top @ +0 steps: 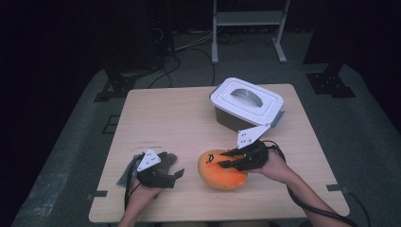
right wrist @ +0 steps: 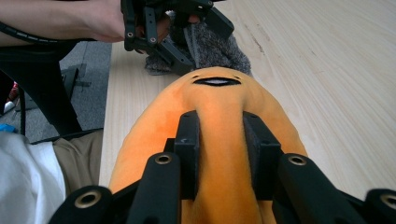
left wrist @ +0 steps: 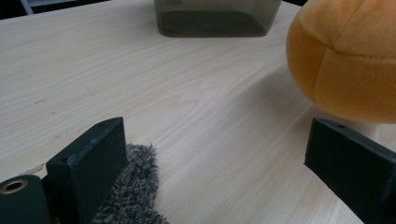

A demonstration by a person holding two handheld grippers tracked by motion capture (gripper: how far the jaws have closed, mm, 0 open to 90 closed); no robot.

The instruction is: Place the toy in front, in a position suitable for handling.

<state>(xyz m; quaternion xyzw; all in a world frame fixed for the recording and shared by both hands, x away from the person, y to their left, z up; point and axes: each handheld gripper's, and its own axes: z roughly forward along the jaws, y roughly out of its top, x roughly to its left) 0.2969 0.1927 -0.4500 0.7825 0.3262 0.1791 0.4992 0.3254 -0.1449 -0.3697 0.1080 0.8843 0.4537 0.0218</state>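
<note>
Our right gripper (right wrist: pixel 219 126) has its two jaws pressed into the top of the orange plush toy (top: pixel 222 171); the soft fabric bulges up between them as a ridge, so we say that it is closed on the toy and holds a fold of it. Seen along these jaws, the toy stretches away in front of them, with its small stitched mouth at the far end; beyond this mouth we see the grey fuzzy cloth (right wrist: pixel 212 49) and the left gripper (top: pixel 158 172) lying over it.

On our left gripper the jaws stand wide apart, with only the wooden table (left wrist: pixel 187 93) between them; nothing is held. The grey cloth lies under and just beside one jaw, touching it; the orange toy is near the other jaw, a little ahead of it and above its tip, and we cannot tell if they touch.

From the high view, the toy lies between both grippers, nearer to the right one; the container with white lid (top: pixel 247 101) stands farther away, beyond the right gripper.
</note>
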